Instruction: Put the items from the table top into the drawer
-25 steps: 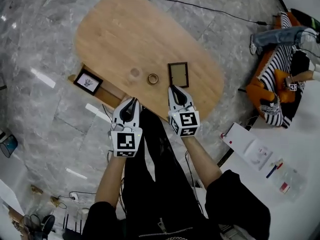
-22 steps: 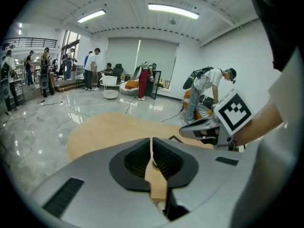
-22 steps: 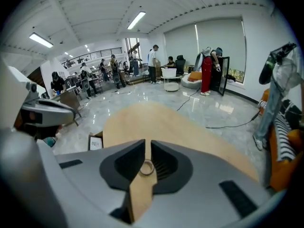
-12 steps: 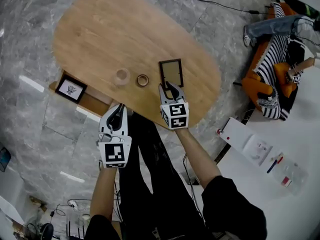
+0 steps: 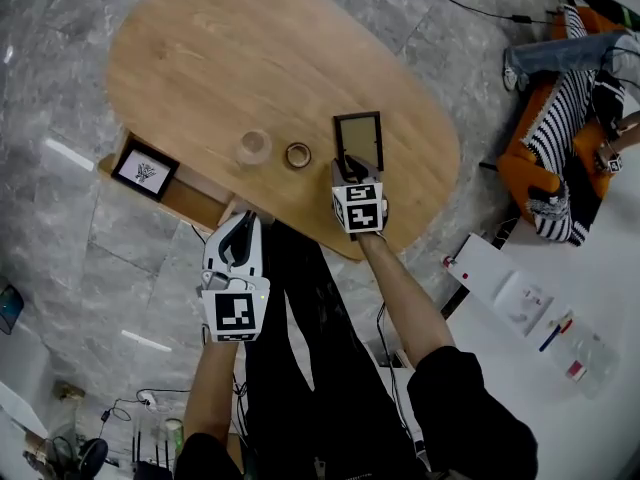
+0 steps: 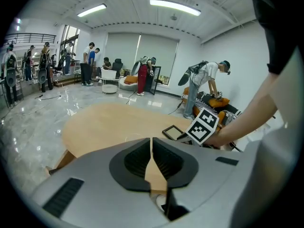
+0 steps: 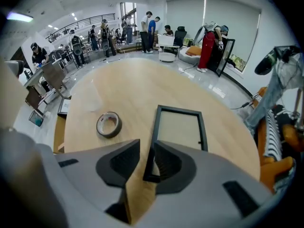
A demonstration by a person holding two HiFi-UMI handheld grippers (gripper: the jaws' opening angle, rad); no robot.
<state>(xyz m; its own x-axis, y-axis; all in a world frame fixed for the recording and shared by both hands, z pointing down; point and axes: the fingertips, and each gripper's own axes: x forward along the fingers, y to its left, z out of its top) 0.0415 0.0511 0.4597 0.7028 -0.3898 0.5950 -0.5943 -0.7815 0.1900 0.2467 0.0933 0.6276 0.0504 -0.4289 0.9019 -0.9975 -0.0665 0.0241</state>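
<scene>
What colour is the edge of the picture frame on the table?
The picture frame has a black edge; the right gripper view shows it best.

We find a large open indoor hall, of the studio or lab kind rather than a home. The floor (image 5: 60, 88) is polished grey marble, with a cable (image 5: 440, 0) trailing loose across it. Strip lights (image 6: 174, 6) run along a white ceiling, and blinds (image 6: 128, 49) cover a wide window wall. Several people (image 6: 90, 63) stand in groups, below a railed upper gallery (image 6: 28, 37). An oval wooden desk (image 5: 230, 58) stands apart, near an orange seat (image 5: 515, 183).
</scene>
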